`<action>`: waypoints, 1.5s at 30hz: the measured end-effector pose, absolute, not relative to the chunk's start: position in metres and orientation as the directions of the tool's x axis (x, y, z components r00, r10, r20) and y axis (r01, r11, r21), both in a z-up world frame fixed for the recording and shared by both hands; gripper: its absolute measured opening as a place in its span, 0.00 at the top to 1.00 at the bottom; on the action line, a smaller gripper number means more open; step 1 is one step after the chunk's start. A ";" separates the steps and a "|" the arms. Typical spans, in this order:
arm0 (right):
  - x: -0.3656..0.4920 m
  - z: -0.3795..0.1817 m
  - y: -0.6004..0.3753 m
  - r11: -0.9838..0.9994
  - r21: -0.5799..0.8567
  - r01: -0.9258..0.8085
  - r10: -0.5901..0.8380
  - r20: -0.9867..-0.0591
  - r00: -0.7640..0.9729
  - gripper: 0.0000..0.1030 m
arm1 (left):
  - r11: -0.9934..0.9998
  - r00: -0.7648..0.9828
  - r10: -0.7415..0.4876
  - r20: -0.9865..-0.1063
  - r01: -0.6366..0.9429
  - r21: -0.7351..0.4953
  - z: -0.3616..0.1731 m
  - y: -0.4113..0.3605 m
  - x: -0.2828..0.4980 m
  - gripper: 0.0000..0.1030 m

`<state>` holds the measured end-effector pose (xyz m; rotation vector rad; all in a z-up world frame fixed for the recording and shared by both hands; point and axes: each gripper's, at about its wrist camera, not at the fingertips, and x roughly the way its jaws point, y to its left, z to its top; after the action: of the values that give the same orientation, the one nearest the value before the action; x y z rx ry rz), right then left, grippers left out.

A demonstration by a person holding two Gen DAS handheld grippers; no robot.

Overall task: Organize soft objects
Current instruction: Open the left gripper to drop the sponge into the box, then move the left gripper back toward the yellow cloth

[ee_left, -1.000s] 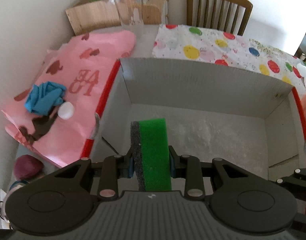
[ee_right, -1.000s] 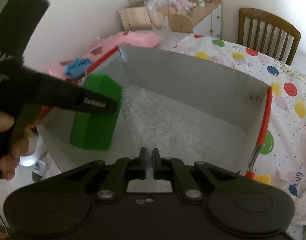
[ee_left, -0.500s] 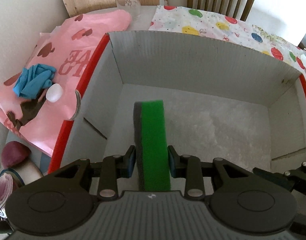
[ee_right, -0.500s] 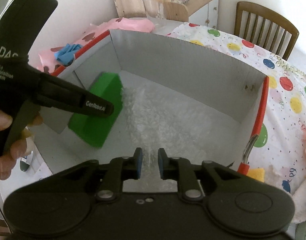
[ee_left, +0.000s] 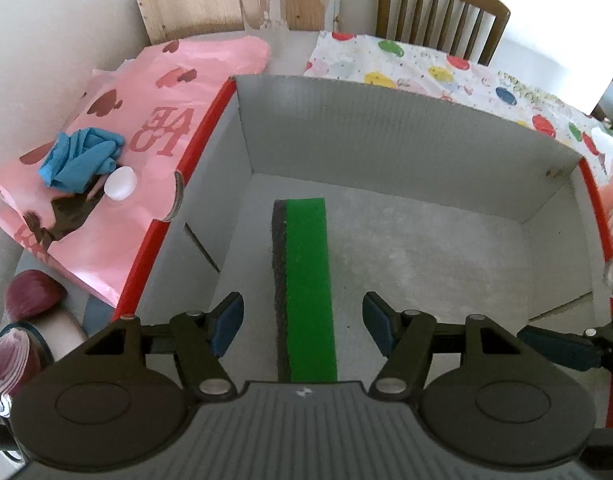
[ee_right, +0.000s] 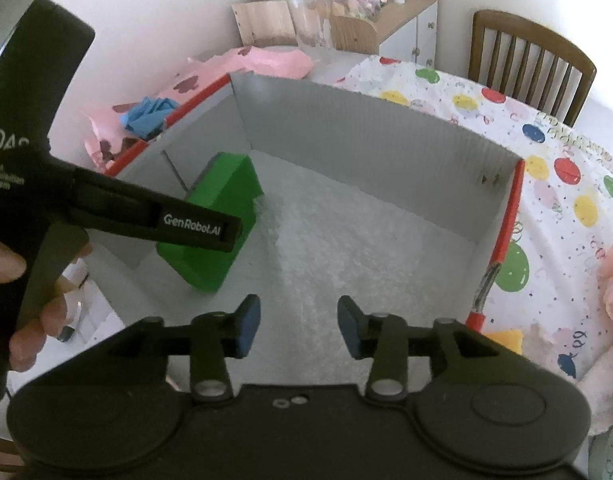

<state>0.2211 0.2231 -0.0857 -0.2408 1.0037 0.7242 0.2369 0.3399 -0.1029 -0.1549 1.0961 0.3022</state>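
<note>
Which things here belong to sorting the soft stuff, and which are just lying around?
Job:
green sponge, standing on edge in the box
cardboard box
blue gloves, soft, outside the box
left claw, open

Lying about:
wooden chair
clear glass

Left tool (ee_left: 302, 322) spread wide, blue-padded fingers (ee_left: 226, 322) well apart and touching nothing between them — pointing forward and down. Seen from the right wrist view as a black body held in a bare hand (ee_right: 10, 280), thumb up near the top of the grip, fingers curled under the trigger handle. Right tool (ee_right: 298, 326) likewise spread, pads (ee_right: 248, 326) apart with nothing between them, angled forward and down. Tip of one right finger showing at the right edge of the left wrist view.
</note>
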 end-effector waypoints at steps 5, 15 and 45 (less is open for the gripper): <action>0.216 -0.072 0.217 0.748 0.136 -0.649 0.460 -0.812 0.360 0.40 | 0.951 0.464 0.170 -0.869 -0.310 0.020 -0.091 0.334 0.226 0.37; 0.197 -0.041 0.196 0.735 0.129 -0.666 0.497 -0.771 0.399 0.18 | 0.951 0.543 0.164 -0.824 -0.310 -0.015 -0.062 0.322 0.198 0.31; 0.126 0.019 0.015 0.759 0.140 -0.636 0.564 -0.628 0.535 0.01 | 0.980 0.709 0.064 -0.702 -0.176 -0.089 0.000 0.194 0.105 0.17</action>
<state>0.1264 0.0147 0.0186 -0.1101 0.7068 0.7163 0.1051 0.1941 0.0002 -0.1536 0.7722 0.1336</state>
